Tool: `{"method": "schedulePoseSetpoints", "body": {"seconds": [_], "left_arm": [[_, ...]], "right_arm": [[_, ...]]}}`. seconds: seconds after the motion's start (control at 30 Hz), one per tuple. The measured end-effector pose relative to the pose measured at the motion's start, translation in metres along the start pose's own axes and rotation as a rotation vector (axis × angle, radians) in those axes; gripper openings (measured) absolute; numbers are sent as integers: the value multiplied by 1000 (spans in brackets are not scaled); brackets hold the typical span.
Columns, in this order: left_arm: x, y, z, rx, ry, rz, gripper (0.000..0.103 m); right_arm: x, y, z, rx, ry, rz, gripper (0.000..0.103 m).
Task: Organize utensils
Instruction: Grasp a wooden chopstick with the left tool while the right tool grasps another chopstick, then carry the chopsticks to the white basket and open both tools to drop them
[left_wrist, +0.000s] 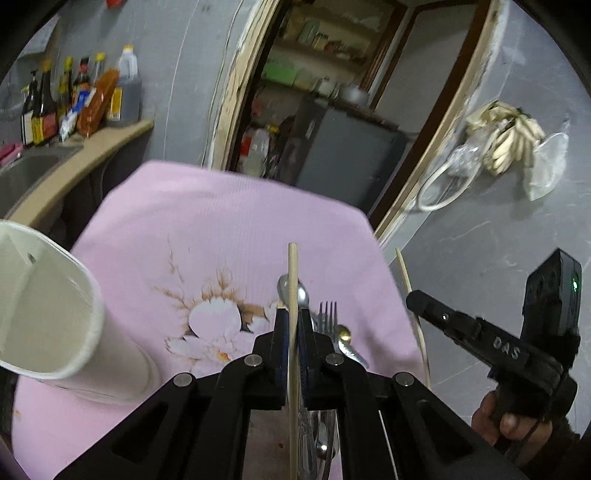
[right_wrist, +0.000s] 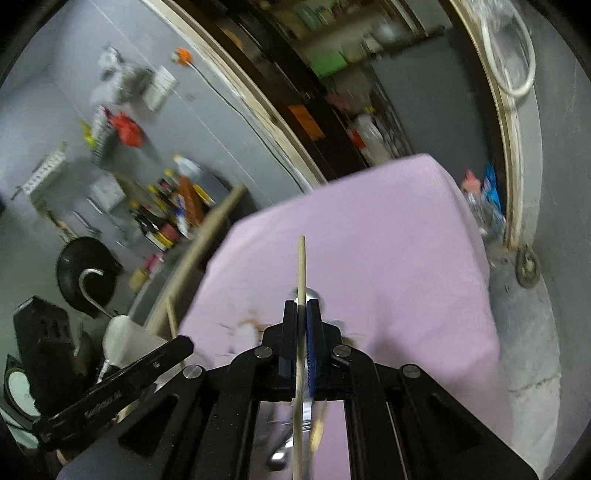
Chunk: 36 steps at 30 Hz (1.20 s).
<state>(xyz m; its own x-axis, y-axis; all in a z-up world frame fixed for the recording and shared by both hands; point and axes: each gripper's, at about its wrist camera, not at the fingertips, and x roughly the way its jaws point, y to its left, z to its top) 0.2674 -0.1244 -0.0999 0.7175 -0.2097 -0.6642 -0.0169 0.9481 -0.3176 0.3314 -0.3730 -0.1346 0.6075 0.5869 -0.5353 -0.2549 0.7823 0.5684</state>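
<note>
A white utensil holder (left_wrist: 55, 317) stands at the pink cloth's (left_wrist: 229, 229) left. The left gripper (left_wrist: 293, 317) pinches a chopstick (left_wrist: 293, 280) above a spoon (left_wrist: 303, 295) and fork (left_wrist: 328, 314). The right gripper (right_wrist: 302, 314) clamps another chopstick (right_wrist: 301, 266).

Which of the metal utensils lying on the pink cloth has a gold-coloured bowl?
The gold-bowled spoon, just right of the silver fork. The plain silver spoon, behind the wooden chopstick in the left gripper, is all silver.
</note>
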Motion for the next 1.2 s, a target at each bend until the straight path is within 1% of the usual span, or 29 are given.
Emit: {"method": "schedulePoseSetpoints", "body": {"seconds": [0.17,0.23,0.3,0.37,0.53,0.67,0.8,0.9,1.0,1.07,1.13,1.2], "left_arm": [[-35,11,9,40,-40,-70,5],[-49,19,14,46,-50,-95,5],[-64,28,20,50,-64,-117,5],[-84,41,31,64,-95,-133,5],[-130,74,60,93,-184,-133,5],[-160,110,83,102,-263,-97,5],[-173,147,95,80,-324,-47,5],[-176,171,99,49,-366,-14,5],[-171,195,101,0,-397,-6,5],[-166,203,101,-23,-419,-9,5],[-160,205,99,-29,-432,-12,5],[-152,205,96,-25,-440,-13,5]], "right_arm": [[-30,36,-13,-27,-143,51,4],[-41,59,-17,-59,-227,59,4],[-51,77,-15,-89,-295,62,4],[-56,104,-14,-129,-350,70,4],[-58,165,-7,-173,-451,108,4],[-49,214,0,-200,-516,146,4],[-28,256,-3,-227,-565,162,4],[-11,276,-4,-249,-594,135,4],[1,289,-7,-264,-629,91,4],[7,292,-10,-260,-654,65,4],[12,293,-11,-241,-680,43,4],[17,288,-14,-226,-685,27,4]]}}
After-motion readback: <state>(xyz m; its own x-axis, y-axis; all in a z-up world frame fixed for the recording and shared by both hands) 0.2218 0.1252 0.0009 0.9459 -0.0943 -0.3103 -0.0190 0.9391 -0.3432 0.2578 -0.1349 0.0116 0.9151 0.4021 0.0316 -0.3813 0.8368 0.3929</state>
